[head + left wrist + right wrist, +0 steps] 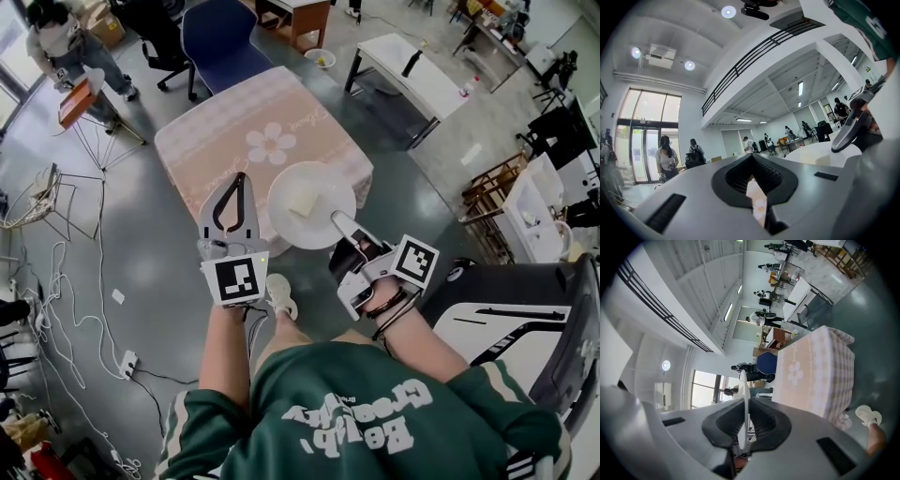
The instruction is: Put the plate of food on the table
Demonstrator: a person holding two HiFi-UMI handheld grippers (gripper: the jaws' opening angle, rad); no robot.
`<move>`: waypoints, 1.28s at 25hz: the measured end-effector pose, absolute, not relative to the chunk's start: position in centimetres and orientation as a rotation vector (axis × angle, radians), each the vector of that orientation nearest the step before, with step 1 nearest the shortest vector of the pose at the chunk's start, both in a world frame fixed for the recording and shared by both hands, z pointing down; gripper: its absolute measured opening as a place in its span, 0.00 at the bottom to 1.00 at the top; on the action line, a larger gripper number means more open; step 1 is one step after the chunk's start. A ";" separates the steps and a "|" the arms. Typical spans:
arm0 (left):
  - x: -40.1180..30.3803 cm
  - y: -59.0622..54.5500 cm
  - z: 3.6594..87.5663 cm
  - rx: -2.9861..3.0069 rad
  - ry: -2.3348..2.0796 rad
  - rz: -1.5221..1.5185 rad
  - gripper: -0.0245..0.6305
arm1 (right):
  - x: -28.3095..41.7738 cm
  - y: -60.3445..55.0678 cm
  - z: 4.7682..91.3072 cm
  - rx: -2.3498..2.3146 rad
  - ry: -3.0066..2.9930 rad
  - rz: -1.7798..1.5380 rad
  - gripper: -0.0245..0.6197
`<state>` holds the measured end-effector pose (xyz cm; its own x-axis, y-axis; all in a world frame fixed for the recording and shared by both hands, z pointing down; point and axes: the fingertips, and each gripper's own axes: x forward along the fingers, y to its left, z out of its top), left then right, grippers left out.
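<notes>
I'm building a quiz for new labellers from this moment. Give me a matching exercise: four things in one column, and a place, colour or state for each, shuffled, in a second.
Things:
1 white plate
2 left gripper
3 blue chair
4 tablecloth

Descriptions:
A pink, with a flower print
B rim clamped in the right gripper
C jaws together, holding nothing
D unoccupied, near the head view's top edge

Pairs: 1-B, 2-C, 3-D, 4-A

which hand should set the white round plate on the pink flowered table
Right. The right gripper clamps the white round plate by its rim, close to the pink-clothed table; the left gripper is shut, empty.
</notes>
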<state>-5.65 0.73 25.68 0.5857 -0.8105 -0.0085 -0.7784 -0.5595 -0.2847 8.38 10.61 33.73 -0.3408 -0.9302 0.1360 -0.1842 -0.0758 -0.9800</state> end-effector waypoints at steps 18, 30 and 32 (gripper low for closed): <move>-5.0 -6.4 24.8 -2.617 1.255 -0.166 0.05 | 8.8 3.3 32.1 -1.222 1.508 -1.418 0.09; -5.3 -12.6 27.4 -2.732 1.194 -0.187 0.05 | 7.7 -4.0 32.1 -1.274 1.492 -1.392 0.09; -5.6 -13.3 27.6 -2.748 1.180 -0.182 0.05 | 7.3 -4.9 32.4 -1.288 1.486 -1.396 0.09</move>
